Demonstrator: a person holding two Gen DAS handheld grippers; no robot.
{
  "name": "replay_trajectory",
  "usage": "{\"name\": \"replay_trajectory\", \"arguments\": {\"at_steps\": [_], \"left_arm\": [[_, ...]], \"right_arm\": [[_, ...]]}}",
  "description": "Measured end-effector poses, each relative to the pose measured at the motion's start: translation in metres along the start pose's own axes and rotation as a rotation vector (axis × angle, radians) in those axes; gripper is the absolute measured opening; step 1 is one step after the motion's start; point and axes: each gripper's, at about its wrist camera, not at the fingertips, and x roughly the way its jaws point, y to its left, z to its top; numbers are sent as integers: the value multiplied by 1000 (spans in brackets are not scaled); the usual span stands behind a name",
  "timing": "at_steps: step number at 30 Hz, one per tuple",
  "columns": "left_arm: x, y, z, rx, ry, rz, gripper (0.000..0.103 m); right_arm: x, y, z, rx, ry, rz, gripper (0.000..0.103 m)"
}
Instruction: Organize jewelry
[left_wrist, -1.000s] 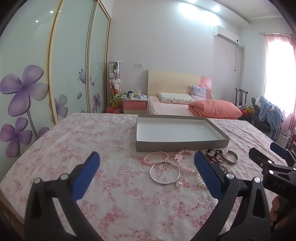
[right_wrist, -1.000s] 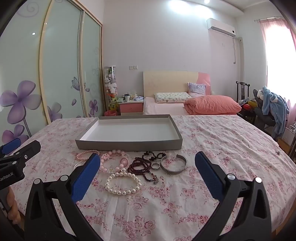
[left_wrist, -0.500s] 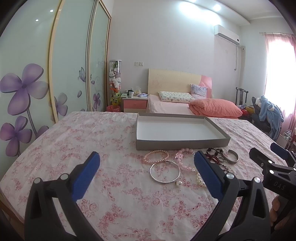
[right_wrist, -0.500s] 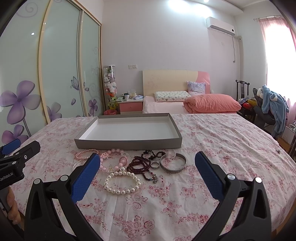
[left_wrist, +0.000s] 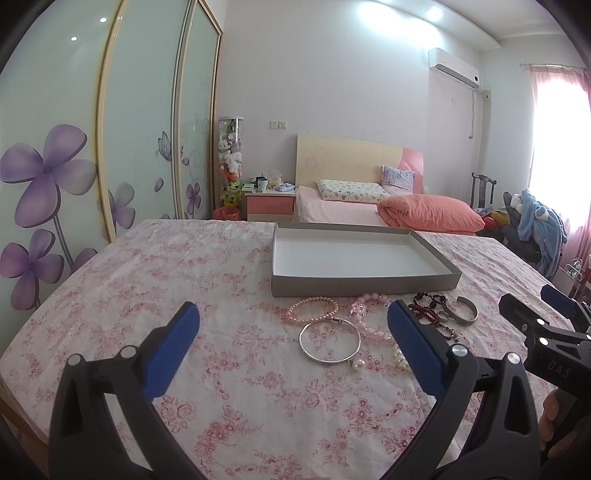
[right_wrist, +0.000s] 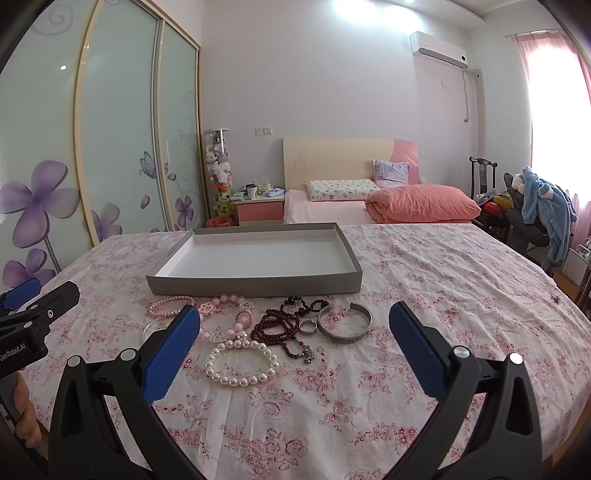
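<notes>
Right now I'm counting seven pieces lying on the floral cloth (right_wrist: 424, 280) before one gray tray (right_wrist: 255, 286): pearl bracelet (right_wrist: 242, 363), silver cuff (right_wrist: 345, 323), bangle (left_wrist: 330, 343) among them. Both grippers, left (left_wrist: 291, 338) and right (right_wrist: 295, 339), are hovering spread wide, barely shifting since earlier.

My left wrist view looks low across the table toward the tray (left_wrist: 364, 286) from its left; my right wrist view faces the tray (right_wrist: 255, 285) nearly head-on. Both share tray and bed (left_wrist: 354, 212).
</notes>
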Motion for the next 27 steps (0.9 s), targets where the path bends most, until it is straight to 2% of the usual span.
{"name": "replay_trajectory", "arguments": {"at_steps": [27], "left_arm": [[-2, -3, -10, 1, 7, -2, 99]], "right_arm": [[1, -3, -1, 4, 5, 0, 101]]}}
